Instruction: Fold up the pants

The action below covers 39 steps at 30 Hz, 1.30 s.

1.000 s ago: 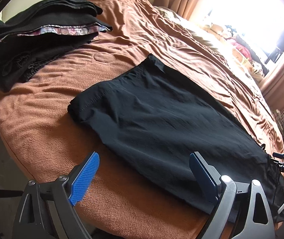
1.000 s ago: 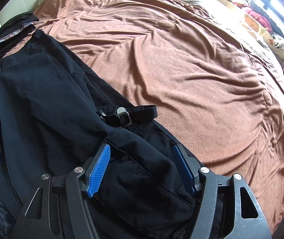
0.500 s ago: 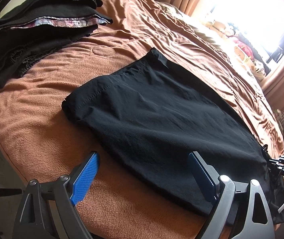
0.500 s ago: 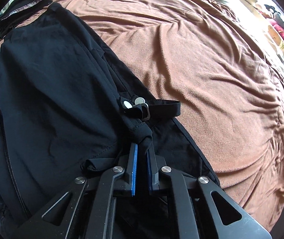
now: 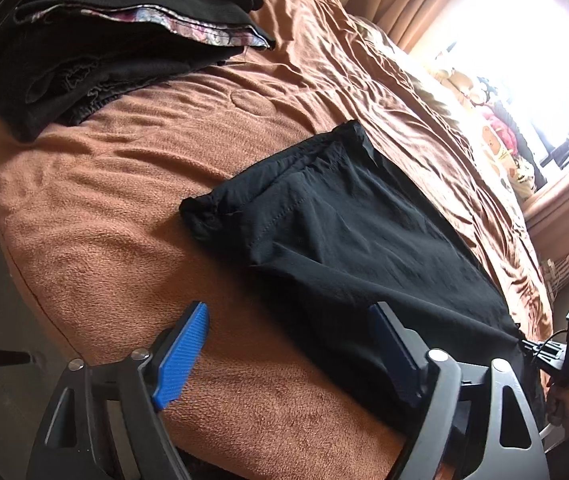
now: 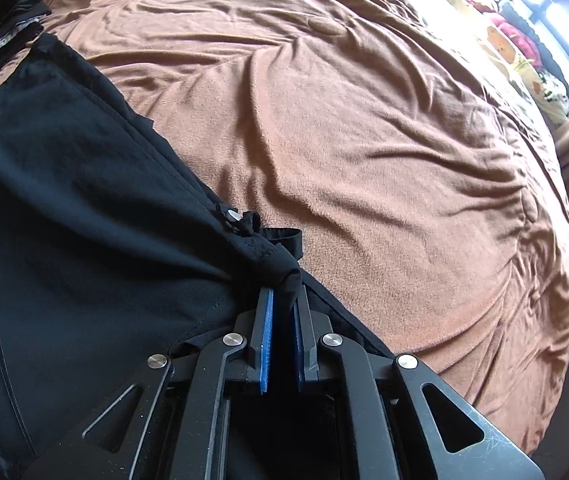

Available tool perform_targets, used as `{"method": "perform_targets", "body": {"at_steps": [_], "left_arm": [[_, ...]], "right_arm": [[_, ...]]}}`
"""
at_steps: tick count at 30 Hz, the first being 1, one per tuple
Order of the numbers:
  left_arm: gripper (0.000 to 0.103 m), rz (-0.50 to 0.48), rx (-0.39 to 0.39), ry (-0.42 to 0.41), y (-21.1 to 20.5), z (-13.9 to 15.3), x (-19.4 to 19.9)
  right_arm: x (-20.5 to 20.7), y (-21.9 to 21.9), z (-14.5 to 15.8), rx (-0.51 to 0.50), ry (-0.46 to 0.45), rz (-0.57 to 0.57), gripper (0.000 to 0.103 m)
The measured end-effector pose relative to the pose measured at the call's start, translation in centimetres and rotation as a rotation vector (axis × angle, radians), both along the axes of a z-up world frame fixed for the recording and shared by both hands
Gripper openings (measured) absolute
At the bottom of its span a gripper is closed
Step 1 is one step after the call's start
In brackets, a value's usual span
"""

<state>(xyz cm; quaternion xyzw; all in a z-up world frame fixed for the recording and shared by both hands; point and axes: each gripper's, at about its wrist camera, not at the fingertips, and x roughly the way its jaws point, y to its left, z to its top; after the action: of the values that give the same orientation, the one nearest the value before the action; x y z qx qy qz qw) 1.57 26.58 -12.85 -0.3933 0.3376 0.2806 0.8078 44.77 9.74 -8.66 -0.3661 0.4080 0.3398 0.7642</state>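
Note:
The black pants (image 5: 348,248) lie on the brown blanket (image 5: 96,220), stretched from the bed's middle towards the near right edge. In the right wrist view the pants (image 6: 84,208) fill the left side. My right gripper (image 6: 282,296) is shut on the waistband corner of the pants, beside a snap button and strap (image 6: 244,220), and lifts that corner off the bed. My left gripper (image 5: 288,344) is open and empty, low over the near bed edge, its right finger at the pants' near edge. The right gripper also shows far right in the left wrist view (image 5: 556,352).
A pile of folded dark clothes (image 5: 116,36) sits at the bed's far left corner. The brown blanket (image 6: 384,140) spreads wide to the right of the pants. Plush toys (image 5: 496,136) and a bright window lie beyond the bed's far side. Floor lies beyond the bed's near edge.
My right gripper closed on the waistband corner and pulled it up and towards me. The pants' leg end bunched and slid right. My left gripper stayed open and moved nearer the bed.

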Motion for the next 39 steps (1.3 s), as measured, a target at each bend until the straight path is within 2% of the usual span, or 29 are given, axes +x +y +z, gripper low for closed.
{"method": "perform_targets", "body": {"at_steps": [1,4,6,8,10,11,12,13,14,16,17,19,23,28,33,36,38,39], "left_arm": [[0.071,0.004,-0.010,-0.011,0.3,0.0,-0.3],[0.069,0.017,-0.023,-0.040,1.0,0.3,-0.8],[0.069,0.023,-0.025,-0.052,1.5,0.5,-0.9],[0.064,0.017,-0.035,-0.058,2.0,0.3,-0.6],[0.059,0.004,-0.050,-0.026,2.5,-0.3,0.2],[0.051,0.004,-0.059,-0.026,2.8,-0.5,0.4],[0.047,0.005,-0.067,-0.031,3.0,-0.7,0.6],[0.040,0.009,-0.067,-0.037,3.3,-0.7,0.6],[0.026,0.018,-0.054,-0.034,3.5,-0.7,0.6],[0.012,0.026,-0.046,-0.021,4.2,-0.7,0.7],[0.008,0.029,-0.053,-0.023,4.5,-0.7,0.6],[0.006,0.041,-0.052,-0.020,5.0,-0.5,0.5],[0.006,0.038,-0.032,-0.034,5.5,0.5,0.2],[0.006,0.019,-0.022,-0.040,6.4,0.6,0.6],[0.007,0.003,-0.080,-0.016,7.0,-0.4,0.7],[0.020,-0.001,-0.070,-0.019,6.3,0.1,-0.1],[0.045,-0.004,-0.071,-0.027,5.7,0.2,-0.6],[0.049,-0.004,-0.079,-0.040,5.6,0.2,-0.9]], "right_arm": [[0.1,0.0,0.1,0.010,0.001,-0.013,0.009],[-0.2,-0.5,1.1,0.044,0.007,-0.044,0.019],[-0.6,-1.2,2.2,0.064,-0.004,-0.061,0.042],[-1.1,-2.4,3.6,0.099,-0.018,-0.081,0.054],[-1.7,-3.6,4.6,0.136,-0.012,-0.104,0.054],[-2.2,-4.1,5.0,0.151,-0.007,-0.117,0.054],[-2.6,-4.7,5.4,0.166,-0.001,-0.128,0.054],[-3.3,-5.2,5.8,0.181,0.006,-0.136,0.054],[-4.2,-5.7,6.1,0.195,0.014,-0.144,0.054],[-5.4,-6.5,6.6,0.214,0.021,-0.158,0.054],[-5.8,-6.8,6.8,0.221,0.024,-0.162,0.054],[-6.7,-7.5,7.2,0.234,0.029,-0.167,0.054],[-8.7,-8.8,8.1,0.278,0.052,-0.182,0.054],[-11.1,-9.6,7.6,0.342,0.119,-0.207,0.054],[-12.9,-9.8,6.2,0.380,0.171,-0.223,0.054],[-13.5,-9.9,5.4,0.415,0.212,-0.244,0.054],[-13.9,-10.0,4.8,0.425,0.226,-0.253,0.054],[-14.1,-10.1,4.5,0.429,0.234,-0.260,0.054]]}}
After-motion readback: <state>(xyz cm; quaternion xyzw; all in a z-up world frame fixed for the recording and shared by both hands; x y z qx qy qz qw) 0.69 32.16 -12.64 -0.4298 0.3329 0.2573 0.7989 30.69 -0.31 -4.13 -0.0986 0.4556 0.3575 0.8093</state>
